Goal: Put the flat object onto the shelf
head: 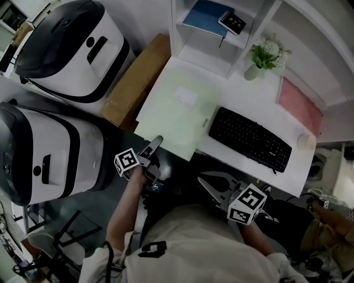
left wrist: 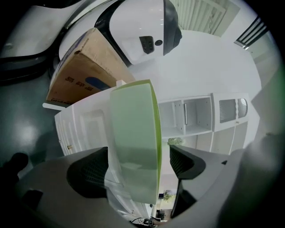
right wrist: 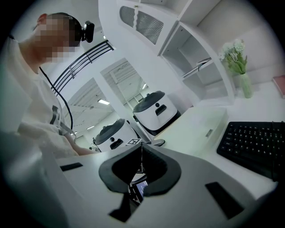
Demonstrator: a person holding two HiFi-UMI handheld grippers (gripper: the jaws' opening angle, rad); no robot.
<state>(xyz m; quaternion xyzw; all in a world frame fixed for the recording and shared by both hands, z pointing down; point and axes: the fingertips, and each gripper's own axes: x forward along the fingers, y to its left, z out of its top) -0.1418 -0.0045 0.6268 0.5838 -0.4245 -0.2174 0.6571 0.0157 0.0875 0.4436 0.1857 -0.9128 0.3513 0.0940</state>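
Risk: the pale green flat plastic folder (head: 177,110) lies at frame centre on the white desk (head: 243,94), with its lower corner overhanging. A shallow bite near that corner could let it sag, slip or slide off. The left gripper (head: 156,142), centre-left, points slightly downward, jaws wide apart, straddling the folder's edge unpressed. The right gripper (head: 206,182), lower right, has its jaws together and empty.

2 white machines (head: 66,50), 1 cardboard box (head: 135,80), 1 green folder (head: 177,108), 1 keyboard (head: 250,138), 1 vase (head: 253,72), seemingly 2 books (head: 206,16).
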